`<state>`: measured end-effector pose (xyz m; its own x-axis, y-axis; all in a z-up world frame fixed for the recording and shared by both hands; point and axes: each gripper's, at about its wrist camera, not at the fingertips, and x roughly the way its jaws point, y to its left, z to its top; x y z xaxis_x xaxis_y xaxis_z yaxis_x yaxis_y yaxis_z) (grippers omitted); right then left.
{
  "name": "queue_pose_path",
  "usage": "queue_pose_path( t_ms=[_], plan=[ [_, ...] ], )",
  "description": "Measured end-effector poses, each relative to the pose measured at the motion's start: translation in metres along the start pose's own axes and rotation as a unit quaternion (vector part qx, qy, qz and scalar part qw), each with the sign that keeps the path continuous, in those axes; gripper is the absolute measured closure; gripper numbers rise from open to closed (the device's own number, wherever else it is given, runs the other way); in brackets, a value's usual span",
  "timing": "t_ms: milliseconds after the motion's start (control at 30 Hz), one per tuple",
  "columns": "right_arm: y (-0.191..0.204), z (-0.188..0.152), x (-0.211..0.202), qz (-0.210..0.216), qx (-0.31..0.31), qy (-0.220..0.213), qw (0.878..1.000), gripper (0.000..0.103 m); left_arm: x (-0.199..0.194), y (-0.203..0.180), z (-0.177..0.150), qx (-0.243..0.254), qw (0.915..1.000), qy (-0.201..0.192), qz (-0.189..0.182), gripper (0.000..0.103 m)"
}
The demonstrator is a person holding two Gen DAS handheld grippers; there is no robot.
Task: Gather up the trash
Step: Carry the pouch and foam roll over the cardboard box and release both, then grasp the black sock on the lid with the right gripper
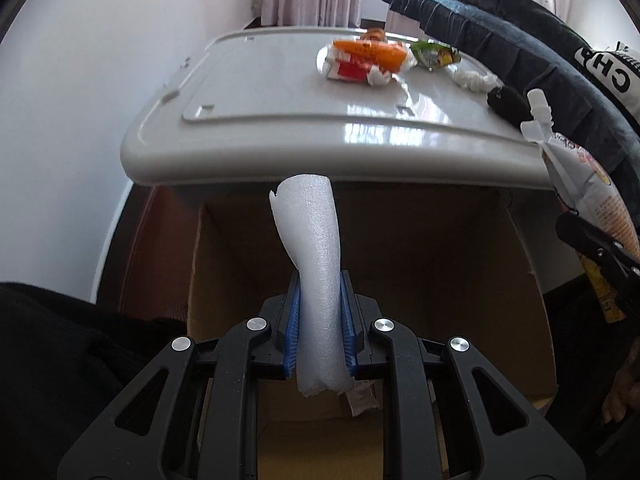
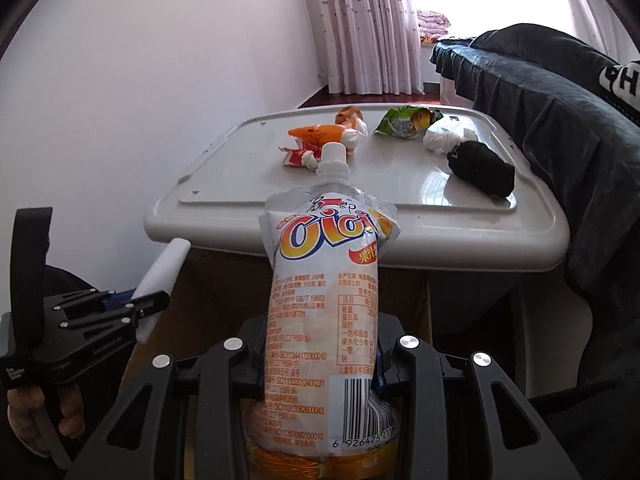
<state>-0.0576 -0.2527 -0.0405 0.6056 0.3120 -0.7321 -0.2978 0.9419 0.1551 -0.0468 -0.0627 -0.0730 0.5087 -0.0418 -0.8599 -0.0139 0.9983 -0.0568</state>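
Observation:
My left gripper [image 1: 320, 292] is shut on a white foam roll [image 1: 316, 240] that stands up between its blue pads. It hangs over an open cardboard box [image 1: 440, 260] below the table's front edge. My right gripper [image 2: 322, 344] is shut on a white and orange drink pouch [image 2: 324, 300], spout upward, also over the box. In the right wrist view, the left gripper [image 2: 148, 304] and foam roll [image 2: 164, 268] show at the left. On the white table [image 2: 400, 232] lie orange and red wrappers [image 2: 320, 140], a green packet [image 2: 406, 122], a crumpled tissue [image 2: 446, 139] and a black bundle [image 2: 480, 168].
A dark blanket [image 2: 560, 120] drapes along the table's right side. A white wall stands to the left, with pink curtains [image 2: 360, 32] and a bright window behind. A hand [image 2: 40, 412] grips the left tool's handle.

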Motion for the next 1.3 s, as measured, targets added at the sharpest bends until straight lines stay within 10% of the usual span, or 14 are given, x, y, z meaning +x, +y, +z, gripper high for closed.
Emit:
queue_pose_path(
  t_ms=[633, 700, 767, 800, 1300],
  plan=[
    [0.018, -0.014, 0.017, 0.001, -0.007, 0.037, 0.999, 0.063, 0.007, 0.001, -0.004, 0.001, 0.9999, 0.008, -0.007, 0.085],
    [0.019, -0.014, 0.021, -0.003, -0.009, 0.045, 0.999, 0.037, 0.008, 0.003, -0.004, -0.005, 0.9998, 0.011, -0.013, 0.075],
    [0.02, -0.015, 0.019, -0.019, -0.012, 0.035, 0.999, 0.016, 0.013, 0.004, -0.004, -0.013, 0.9995, 0.029, -0.004, 0.019],
    [0.02, -0.014, 0.018, -0.018, -0.011, 0.032, 0.999, 0.017, 0.014, 0.006, -0.003, -0.019, 0.9993, 0.032, 0.001, 0.012],
    [-0.001, -0.006, 0.016, -0.022, 0.036, 0.024, 0.999, 0.016, 0.022, 0.014, -0.006, -0.054, 0.9967, 0.052, -0.03, 0.012]
  ],
)
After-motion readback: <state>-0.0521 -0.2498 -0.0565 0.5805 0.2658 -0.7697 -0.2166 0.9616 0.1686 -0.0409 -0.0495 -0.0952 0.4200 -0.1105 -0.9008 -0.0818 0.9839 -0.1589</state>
